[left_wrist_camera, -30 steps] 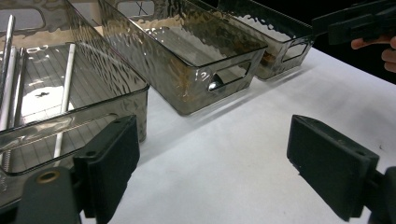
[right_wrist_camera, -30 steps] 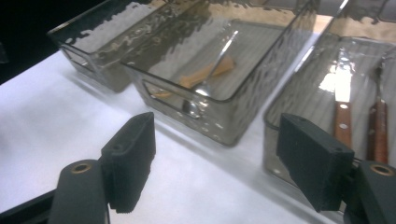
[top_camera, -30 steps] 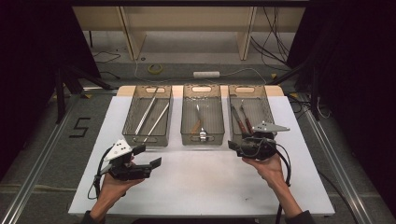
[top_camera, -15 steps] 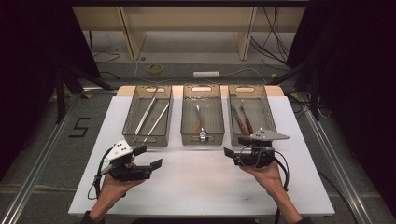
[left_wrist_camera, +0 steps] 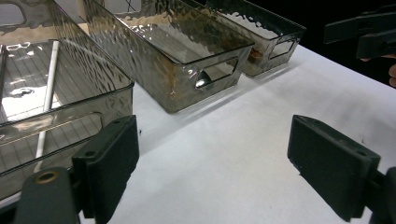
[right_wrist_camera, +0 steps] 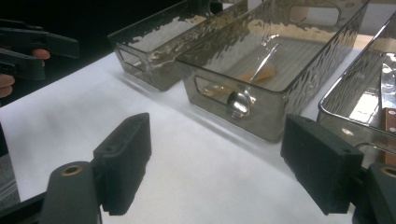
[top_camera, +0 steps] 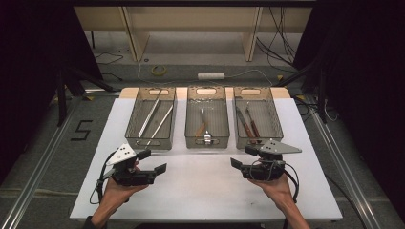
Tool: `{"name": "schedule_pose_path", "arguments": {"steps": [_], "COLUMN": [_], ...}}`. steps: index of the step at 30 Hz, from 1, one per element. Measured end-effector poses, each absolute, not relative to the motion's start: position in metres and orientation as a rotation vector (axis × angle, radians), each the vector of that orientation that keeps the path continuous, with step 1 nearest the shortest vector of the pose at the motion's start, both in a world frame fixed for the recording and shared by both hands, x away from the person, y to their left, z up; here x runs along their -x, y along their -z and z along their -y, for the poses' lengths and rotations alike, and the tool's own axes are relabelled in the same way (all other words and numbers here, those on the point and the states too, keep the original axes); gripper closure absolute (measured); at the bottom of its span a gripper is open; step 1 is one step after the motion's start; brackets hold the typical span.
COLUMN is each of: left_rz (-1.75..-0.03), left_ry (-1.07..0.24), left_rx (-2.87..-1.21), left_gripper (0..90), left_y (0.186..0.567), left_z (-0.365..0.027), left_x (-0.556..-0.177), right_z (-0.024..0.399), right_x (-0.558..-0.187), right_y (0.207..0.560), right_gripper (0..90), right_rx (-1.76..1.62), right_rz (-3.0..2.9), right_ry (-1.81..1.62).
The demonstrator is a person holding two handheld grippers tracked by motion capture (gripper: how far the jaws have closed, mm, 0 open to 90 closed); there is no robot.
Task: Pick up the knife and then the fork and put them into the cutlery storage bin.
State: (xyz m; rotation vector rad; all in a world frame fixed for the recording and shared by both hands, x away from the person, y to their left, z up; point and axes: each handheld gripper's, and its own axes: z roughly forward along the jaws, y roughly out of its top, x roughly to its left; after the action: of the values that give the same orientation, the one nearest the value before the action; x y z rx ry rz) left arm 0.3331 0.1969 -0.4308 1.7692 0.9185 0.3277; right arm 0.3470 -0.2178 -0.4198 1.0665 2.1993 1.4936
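Three smoky, dimpled clear bins (top_camera: pixel 206 125) are lined up on the white table (top_camera: pixel 205 186). The left gripper (top_camera: pixel 153 161) and right gripper (top_camera: pixel 242 157) are held wide, with nothing between the jaws.

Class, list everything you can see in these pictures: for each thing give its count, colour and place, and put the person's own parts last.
Table: one, white, under everything.
Bins: three, smoky clear, side by side at the far edge.
Rods: two, silver, in the left bin.
Spoon: one, silver, in the middle bin.
Knives: two, brown-handled, in the right bin.
Left gripper: one, black, jaws open, nothing between them, near left.
Right gripper: one, black, jaws open, nothing between them, near right.
Hands: two, holding the grippers.
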Motion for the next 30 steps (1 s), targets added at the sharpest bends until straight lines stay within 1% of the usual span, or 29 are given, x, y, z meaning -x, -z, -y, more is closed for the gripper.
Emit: {"name": "schedule_pose_path", "arguments": {"steps": [3,23,30], "left_rz": [-0.92,-0.914,-0.905], "left_ry": [-0.308,-0.288,-0.287], "left_rx": [-1.751,-1.75,-1.762], "left_gripper": [16.2,16.2,16.2], "left_y": [0.43,0.43,0.43], "left_z": [-0.197,-0.199,-0.197], "left_x": [-0.332,-0.324,-0.324], "right_z": [0.219,0.23,0.235], "right_x": [-0.342,-0.313,-0.312], "right_y": [0.422,0.434,0.436], "right_gripper": [25.5,23.3,22.6], "right_rx": [-1.058,-1.028,-1.058], "right_rz": [-2.186,-2.171,-2.167], "right_ry": [-1.501,-1.526,-1.523]}}
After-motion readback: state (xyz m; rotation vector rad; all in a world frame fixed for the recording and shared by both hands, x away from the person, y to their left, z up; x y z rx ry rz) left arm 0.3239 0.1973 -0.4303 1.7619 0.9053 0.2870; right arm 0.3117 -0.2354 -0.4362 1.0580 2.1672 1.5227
